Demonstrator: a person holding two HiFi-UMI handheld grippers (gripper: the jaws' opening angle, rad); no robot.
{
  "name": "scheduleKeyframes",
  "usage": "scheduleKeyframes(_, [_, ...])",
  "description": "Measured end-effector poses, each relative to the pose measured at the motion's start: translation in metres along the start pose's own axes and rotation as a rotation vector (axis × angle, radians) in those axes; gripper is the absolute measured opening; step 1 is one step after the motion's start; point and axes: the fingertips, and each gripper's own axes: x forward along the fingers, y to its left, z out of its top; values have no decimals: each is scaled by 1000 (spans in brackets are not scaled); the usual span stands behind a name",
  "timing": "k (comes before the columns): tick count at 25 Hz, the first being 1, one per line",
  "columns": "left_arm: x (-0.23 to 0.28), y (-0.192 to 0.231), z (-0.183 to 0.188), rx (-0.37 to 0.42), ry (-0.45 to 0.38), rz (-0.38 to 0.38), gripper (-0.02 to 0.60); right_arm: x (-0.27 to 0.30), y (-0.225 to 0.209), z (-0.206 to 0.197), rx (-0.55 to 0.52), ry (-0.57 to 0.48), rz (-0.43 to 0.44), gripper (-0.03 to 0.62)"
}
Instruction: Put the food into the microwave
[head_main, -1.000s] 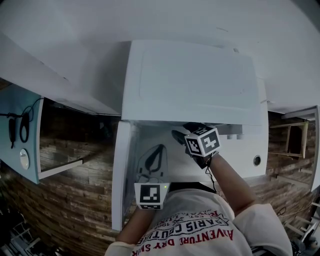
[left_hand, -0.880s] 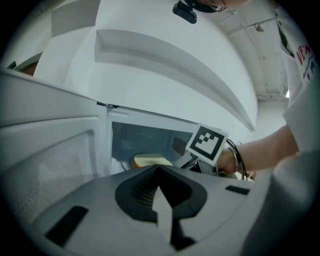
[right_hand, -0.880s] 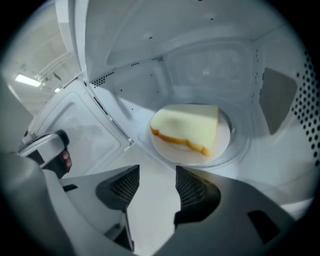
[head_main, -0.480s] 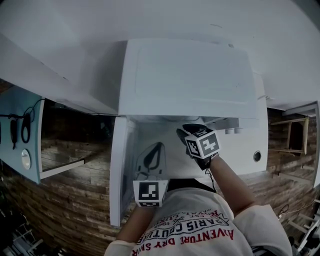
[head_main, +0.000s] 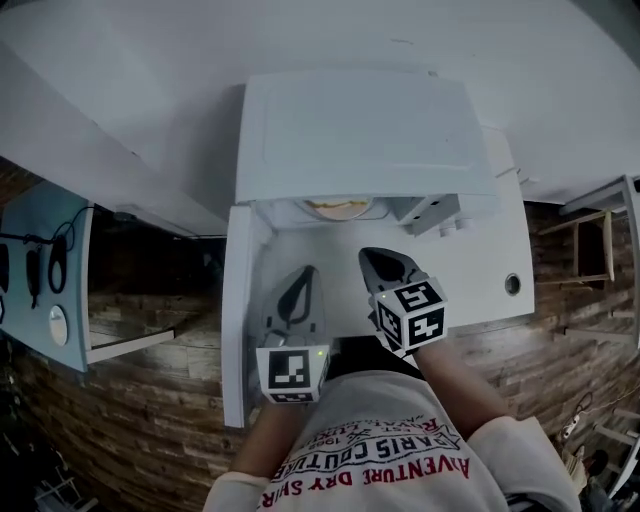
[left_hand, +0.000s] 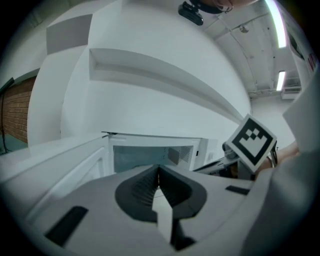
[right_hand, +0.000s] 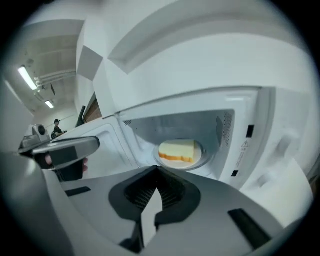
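The food (right_hand: 176, 150) sits mid-floor inside the microwave (head_main: 365, 150). Our left gripper (left_hand: 158, 172) and right gripper (right_hand: 157, 174) are pinched empty, the right's jaws just closed. We back clear, then push the door (head_main: 236, 330) shut.

Right gripper (right_hand: 158, 170) jaws just snapped together, nothing between them, microwave (right_hand: 239, 131) wide open ahead, pale yellow food slice (right_hand: 177, 149) sitting inside on round plate (right_hand: 200, 154)

Looking down onto brown plank floor (head_main: 130, 400) beside a white counter (head_main: 480, 280), facing a white wall (head_main: 120, 60), taking light from ceiling strips (left_hand: 276, 22) overhead.
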Motion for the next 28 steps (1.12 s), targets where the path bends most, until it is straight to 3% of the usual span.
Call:
scheduleKeyframes(6, [-25,-17,24,46,-77,-50,6,-61,44,32,-24,-235,45,12])
scheduleKeyframes(13, [-57,-28,61,82,-180,-76,6,-121,61,68,-60,-455,-31,12])
scheduleKeyframes(23, [-77,-13,78,97,-243,-64,6,-140,62,72,-95,-507,-83,12])
scheduleKeyframes(28, [-78,-14,82,97,-254,-65,6,-136,60,71,26,-504,-26,12])
